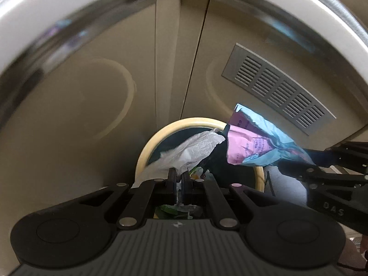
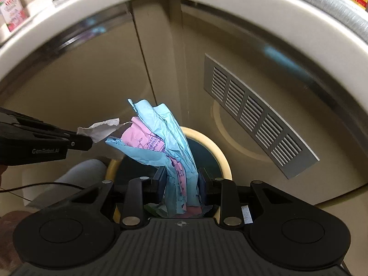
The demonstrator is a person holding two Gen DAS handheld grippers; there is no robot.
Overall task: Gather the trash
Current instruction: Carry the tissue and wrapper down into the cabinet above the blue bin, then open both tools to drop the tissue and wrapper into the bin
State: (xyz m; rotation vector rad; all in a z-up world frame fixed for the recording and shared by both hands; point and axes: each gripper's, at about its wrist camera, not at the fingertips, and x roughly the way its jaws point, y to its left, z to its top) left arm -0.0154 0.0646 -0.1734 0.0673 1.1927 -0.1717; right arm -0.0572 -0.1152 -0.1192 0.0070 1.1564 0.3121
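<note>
In the right wrist view, the right gripper (image 2: 181, 185) is clenched on a crumpled wad of blue and pink paper (image 2: 161, 138), its pads pressed against the narrow lower end. The wad's long axis runs away from the gripper along the line of the fingers, and it fans wider toward its far, ragged tip, leaning slightly left. It is creased all over; the pink sheet carries small dark printing and sits folded inside the blue one. The wad hangs above the trash bin (image 2: 220, 151), a round container with a pale yellow rim and a dark inside.

In the left wrist view, the left gripper (image 1: 179, 179) is pinched tight on a white tissue (image 1: 195, 147), which stretches away and to the right, soft and embossed, over the same bin's opening. Green and white scraps lie inside the bin.

Beyond the bin stand beige cabinet doors (image 1: 103, 87), one bearing a grey slatted vent (image 1: 278, 87).
</note>
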